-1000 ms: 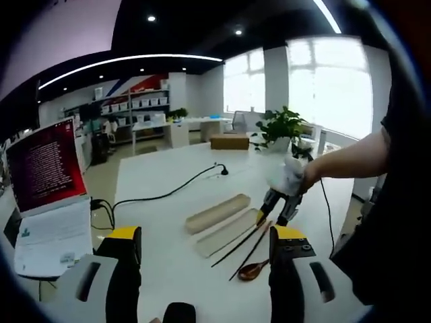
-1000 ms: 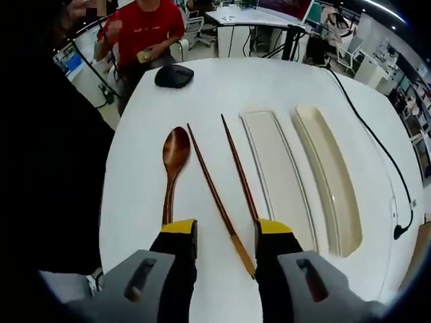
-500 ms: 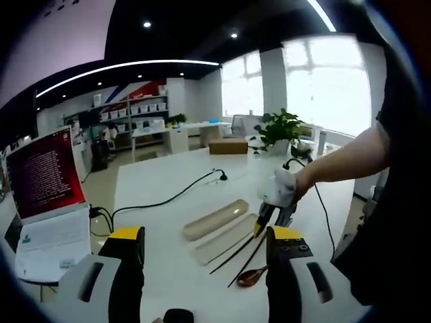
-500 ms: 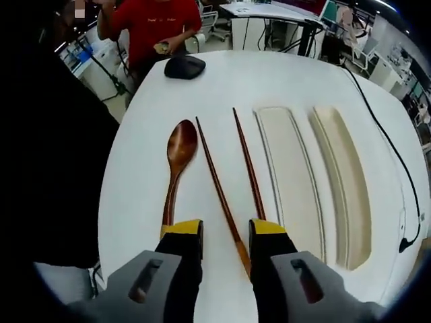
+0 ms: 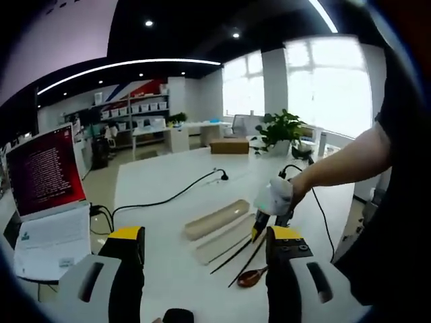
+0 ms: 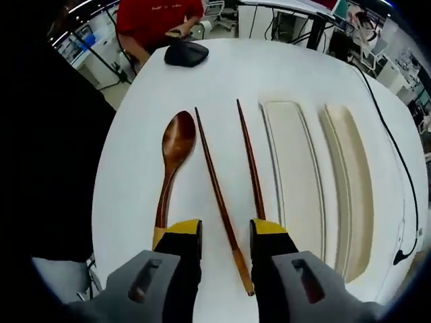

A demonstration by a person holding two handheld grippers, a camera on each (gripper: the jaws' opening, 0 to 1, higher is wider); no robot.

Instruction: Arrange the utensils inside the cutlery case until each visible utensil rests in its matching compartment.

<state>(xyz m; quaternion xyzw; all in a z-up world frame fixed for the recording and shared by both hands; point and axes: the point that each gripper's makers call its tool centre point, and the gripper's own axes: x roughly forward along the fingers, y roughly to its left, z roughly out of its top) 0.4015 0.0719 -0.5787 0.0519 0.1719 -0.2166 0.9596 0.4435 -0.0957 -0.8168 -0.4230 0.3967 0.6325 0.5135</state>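
Worktop (image 6: 135, 168) looms nearer than a second ago: my right gripper (image 6: 225, 232) has dropped lower, jaws parted and empty, straddling one chopstick (image 6: 219, 195). Case halves (image 6: 296, 182) lie right, spoon (image 6: 172, 161) left. My left gripper (image 5: 202, 245) hovers open, empty, well back.

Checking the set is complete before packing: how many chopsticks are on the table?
2. One chopstick runs between the right gripper's jaws, beside the wooden spoon; the other chopstick lies nearer the case tray.
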